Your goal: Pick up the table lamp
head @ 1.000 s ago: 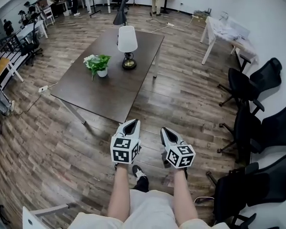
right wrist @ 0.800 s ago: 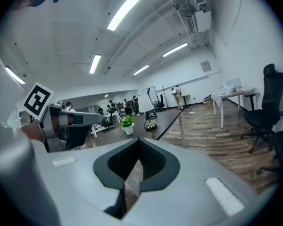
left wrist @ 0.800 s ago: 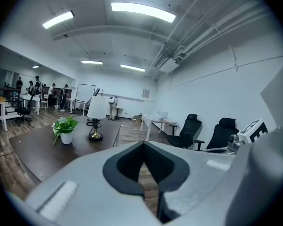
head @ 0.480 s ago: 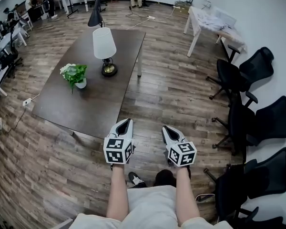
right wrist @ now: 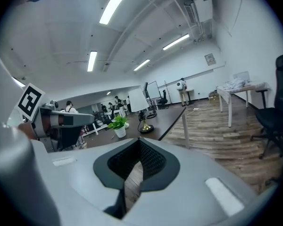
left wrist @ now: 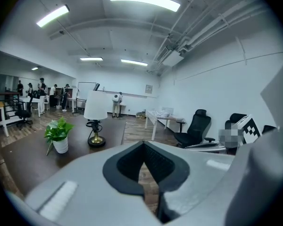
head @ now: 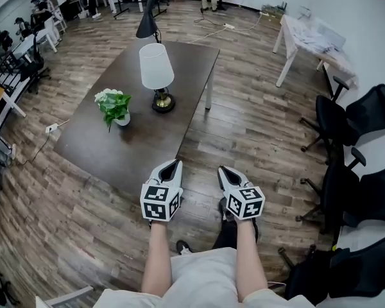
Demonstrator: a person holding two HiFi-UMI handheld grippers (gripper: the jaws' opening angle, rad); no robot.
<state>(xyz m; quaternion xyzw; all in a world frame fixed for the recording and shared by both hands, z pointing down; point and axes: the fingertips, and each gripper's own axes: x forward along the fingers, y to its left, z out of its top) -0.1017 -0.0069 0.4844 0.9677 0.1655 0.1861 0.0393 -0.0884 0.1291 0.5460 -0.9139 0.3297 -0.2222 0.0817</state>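
Brown wood: one table [head: 135, 147] is seen ahead of the left gripper [head: 172, 165] and the right gripper [head: 224, 171], with one table lamp [head: 157, 76] and one potted plant [head: 113, 106] on it, well ahead and leftward. Both jaw pairs are held together, empty. Compared with half a second earlier, the table's near edge is found closer to the left gripper.

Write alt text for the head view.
A person holds the left gripper and right gripper, both shut and empty, in front of a dark table bearing a white-shaded lamp and a potted plant. Black chairs stand at the right on the wood floor.
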